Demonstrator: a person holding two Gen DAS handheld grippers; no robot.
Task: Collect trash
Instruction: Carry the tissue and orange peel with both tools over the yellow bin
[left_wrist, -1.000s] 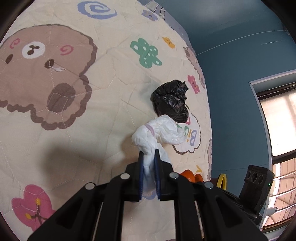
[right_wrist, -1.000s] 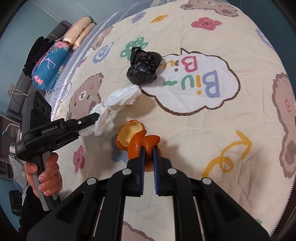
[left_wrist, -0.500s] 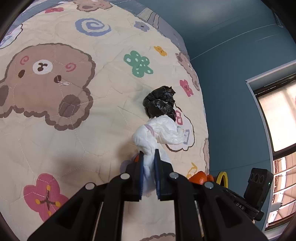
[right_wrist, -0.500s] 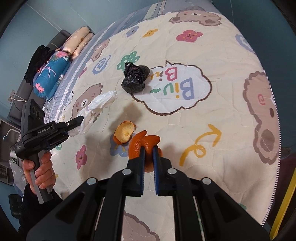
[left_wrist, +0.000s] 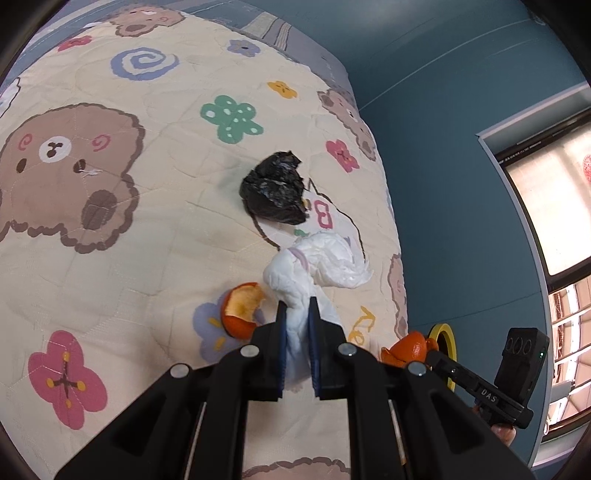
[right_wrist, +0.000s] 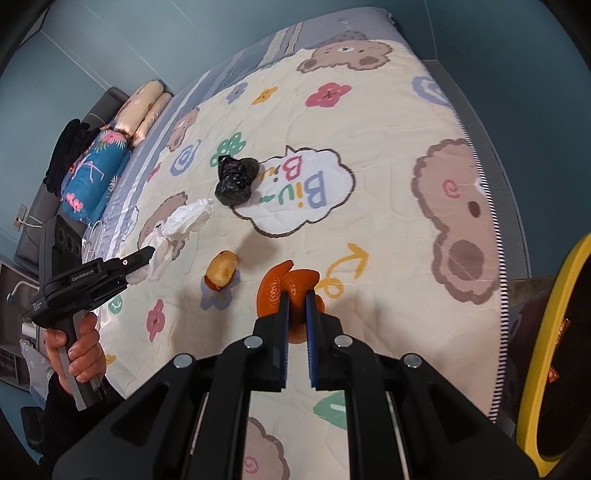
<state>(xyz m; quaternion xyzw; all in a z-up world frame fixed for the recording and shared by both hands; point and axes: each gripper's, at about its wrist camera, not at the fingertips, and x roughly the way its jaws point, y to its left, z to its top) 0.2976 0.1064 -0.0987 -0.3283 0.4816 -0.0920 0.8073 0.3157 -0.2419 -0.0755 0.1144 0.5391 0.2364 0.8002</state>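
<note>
My left gripper (left_wrist: 295, 310) is shut on a crumpled white tissue (left_wrist: 314, 266), lifted above the bed; the same tissue (right_wrist: 184, 221) hangs from the left gripper (right_wrist: 149, 254) in the right wrist view. My right gripper (right_wrist: 296, 295) is shut on a piece of orange peel (right_wrist: 280, 282), held over the quilt; that peel (left_wrist: 406, 349) shows low right in the left wrist view. A second peel piece (right_wrist: 221, 273) (left_wrist: 240, 308) lies cup-up on the quilt. A crumpled black bag (right_wrist: 236, 179) (left_wrist: 275, 194) lies beside the "Biu" cloud print.
The cartoon-print quilt (right_wrist: 388, 122) covers a bed against blue walls. A yellow-rimmed bin (right_wrist: 546, 332) stands off the bed's right edge, its rim (left_wrist: 443, 334) also in the left wrist view. Pillows and folded bedding (right_wrist: 96, 173) sit at the far left. A person's hand (right_wrist: 79, 350) holds the left gripper.
Both grippers have risen and drawn back from the quilt with the tissue and the peel. The second peel and the yellow bin have come into view.
</note>
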